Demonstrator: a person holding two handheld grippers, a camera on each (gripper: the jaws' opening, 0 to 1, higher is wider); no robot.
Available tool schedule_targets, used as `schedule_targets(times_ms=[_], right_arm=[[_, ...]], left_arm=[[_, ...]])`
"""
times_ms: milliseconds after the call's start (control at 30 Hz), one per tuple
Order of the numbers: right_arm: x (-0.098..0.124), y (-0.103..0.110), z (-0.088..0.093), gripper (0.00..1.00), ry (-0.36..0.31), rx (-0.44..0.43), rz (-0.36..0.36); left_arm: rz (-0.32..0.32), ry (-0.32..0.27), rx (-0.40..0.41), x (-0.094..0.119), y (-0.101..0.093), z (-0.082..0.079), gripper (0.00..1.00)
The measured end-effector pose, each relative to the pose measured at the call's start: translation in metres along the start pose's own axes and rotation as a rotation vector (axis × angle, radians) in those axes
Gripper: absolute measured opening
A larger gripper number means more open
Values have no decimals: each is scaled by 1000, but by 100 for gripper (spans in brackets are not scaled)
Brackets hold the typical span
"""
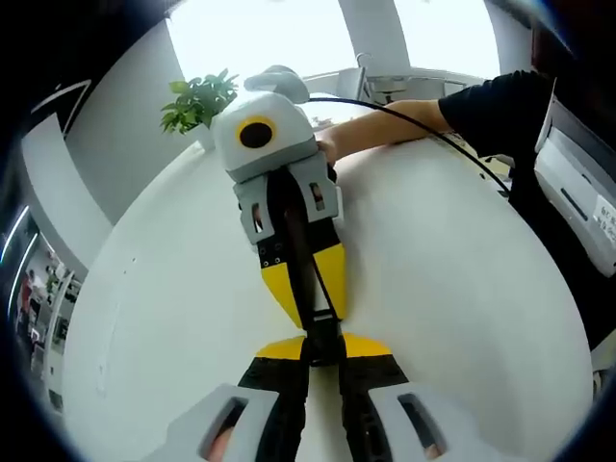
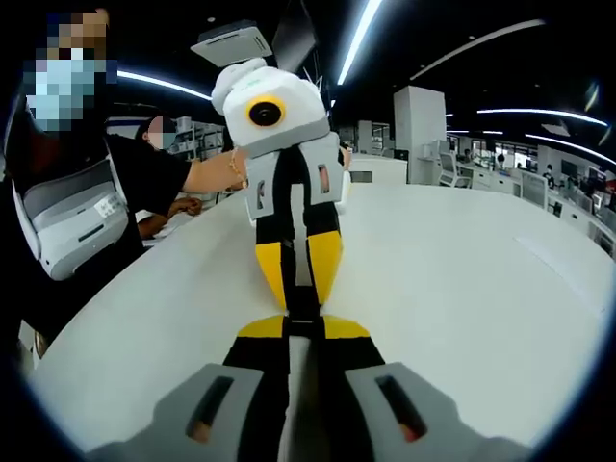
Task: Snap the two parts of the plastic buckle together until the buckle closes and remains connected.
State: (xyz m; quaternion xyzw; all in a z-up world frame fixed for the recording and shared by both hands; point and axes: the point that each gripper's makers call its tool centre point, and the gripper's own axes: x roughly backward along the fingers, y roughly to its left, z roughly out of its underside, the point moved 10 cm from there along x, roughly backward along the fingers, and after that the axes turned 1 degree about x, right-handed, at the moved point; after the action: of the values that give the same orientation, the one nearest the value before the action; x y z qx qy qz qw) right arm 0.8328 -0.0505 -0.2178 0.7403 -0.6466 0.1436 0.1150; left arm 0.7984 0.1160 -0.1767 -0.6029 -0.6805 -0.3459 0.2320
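Observation:
A black plastic buckle [image 1: 322, 332] hangs above the white table [image 1: 462, 289], held between two grippers that face each other tip to tip. My left gripper [image 1: 322, 348] rises from the bottom of the left gripper view, its yellow-tipped jaws shut on the near end of the buckle. From above, my right gripper [image 1: 310, 310] meets it, shut on the far part, whose black strap [image 1: 294, 231] runs back between its jaws. In the right gripper view the buckle [image 2: 303, 313] sits between my right gripper [image 2: 303, 335] and the left gripper [image 2: 299, 296]. Whether the two halves are latched is hidden by the fingertips.
A person's arm in a black sleeve [image 1: 481, 106] reaches over the table, with a thin black cable [image 1: 452, 144] beside it. A potted plant [image 1: 197, 101] stands at the table's far edge. A white machine [image 2: 67, 221] sits at the table's side. Desks [image 2: 500, 178] lie beyond.

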Motion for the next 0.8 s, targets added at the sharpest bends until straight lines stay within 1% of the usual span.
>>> schedule_targets(times_ms=[133, 267, 367, 567, 733, 800], right_arm=[[0, 0, 0, 9, -2, -2, 5], [-1, 2, 0, 10, -6, -7, 6], [-2, 4, 0, 10, -10, -13, 7], [-2, 5, 0, 10, -13, -16, 9], [-1, 5, 0, 10, -13, -16, 8], [-1, 5, 0, 10, -11, -30, 11]], left_arm=[[-17, -8, -14, 1, -3, 2, 10], [-38, -60, -21, 1, -6, 8, 11], [-47, -82, -24, 1, -7, 10, 10], [-63, -96, -29, 2, -11, 11, 10], [-64, -93, -30, 2, -11, 11, 10], [-65, -90, -25, 1, -11, 10, 10]])
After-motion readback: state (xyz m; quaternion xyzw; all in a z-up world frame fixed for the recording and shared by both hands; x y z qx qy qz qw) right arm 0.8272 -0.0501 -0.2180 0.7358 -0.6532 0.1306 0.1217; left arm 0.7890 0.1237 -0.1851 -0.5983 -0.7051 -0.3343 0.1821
